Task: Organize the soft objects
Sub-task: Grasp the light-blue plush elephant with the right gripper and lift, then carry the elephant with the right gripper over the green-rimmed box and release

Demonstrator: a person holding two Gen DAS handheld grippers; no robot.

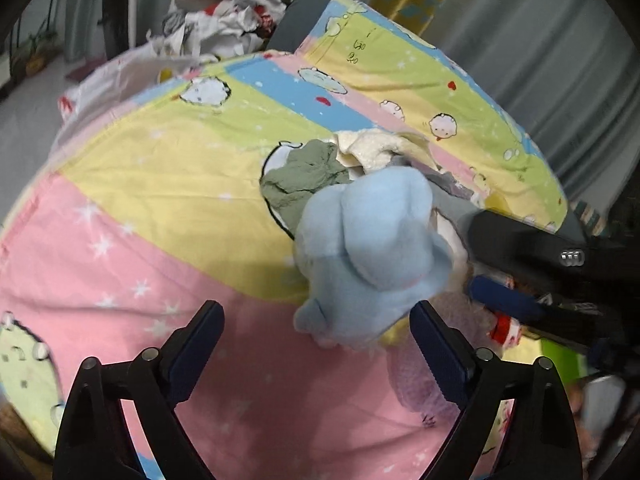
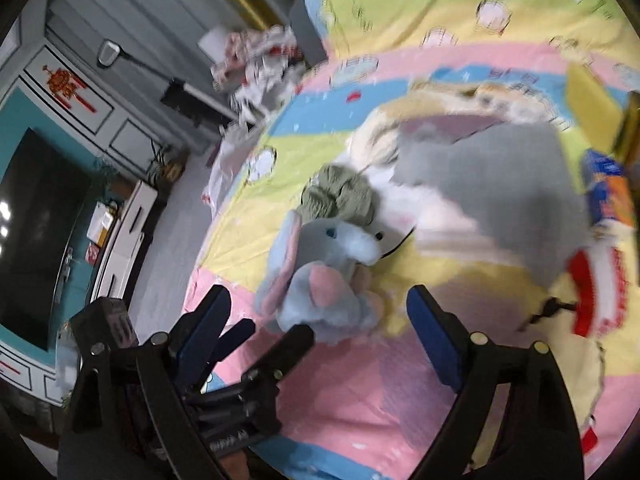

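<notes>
Left claw point(image 1: 316, 328) was spread wide and carried nothing, its 2 fingers just short of the blue plush elephant point(image 1: 368, 256). Right claw point(image 2: 320, 312) was spread and bare as well, facing the same toy. The elephant sat on the bed point(image 1: 168, 184), against a heap of a green cloth point(image 1: 304, 180), a cream towel point(image 1: 380, 148) and a grey cloth point(image 2: 500, 184). It looked like the approach step; next, 1 claw needed to close on the plush body.
</notes>
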